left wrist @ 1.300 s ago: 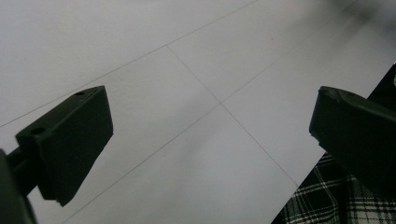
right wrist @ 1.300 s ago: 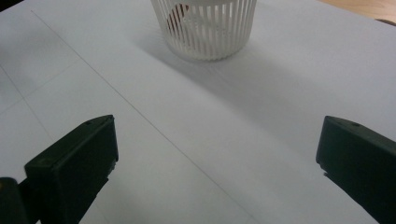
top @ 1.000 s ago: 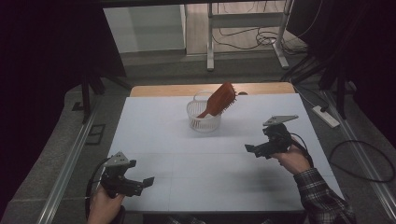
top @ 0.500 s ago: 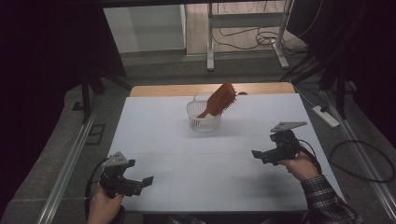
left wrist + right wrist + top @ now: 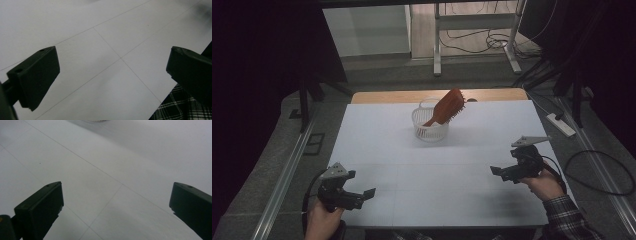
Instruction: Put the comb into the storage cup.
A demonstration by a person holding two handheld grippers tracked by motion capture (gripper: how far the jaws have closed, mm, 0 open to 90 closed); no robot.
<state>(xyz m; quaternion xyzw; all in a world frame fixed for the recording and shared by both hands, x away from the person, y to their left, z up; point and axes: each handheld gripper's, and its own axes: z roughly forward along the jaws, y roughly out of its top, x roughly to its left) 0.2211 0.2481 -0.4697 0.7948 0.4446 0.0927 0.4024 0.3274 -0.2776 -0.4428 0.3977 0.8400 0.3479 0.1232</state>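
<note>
A reddish-brown hairbrush (image 5: pixel 446 107) stands tilted in a small white basket (image 5: pixel 428 129) at the back middle of the white table (image 5: pixel 437 170). My left gripper (image 5: pixel 362 195) is at the front left corner, open, with only table between its jaws (image 5: pixel 112 72). Far from the basket, at the right edge, my right gripper (image 5: pixel 498 172) is held low and open, nothing between its jaws (image 5: pixel 116 202). A sliver of the basket's rim (image 5: pixel 96 121) shows at the top of the right gripper view.
A strip of bare wood (image 5: pixel 402 95) runs along the table's far edge. A white power strip (image 5: pixel 561 124) and cables lie on the floor to the right. Metal frame rails (image 5: pixel 287 170) flank the table. A plaid sleeve (image 5: pixel 180 105) shows at the front edge.
My right gripper has drawn back toward the front right of the table and sunk lower. The left gripper and the brush in the basket have stayed put.
</note>
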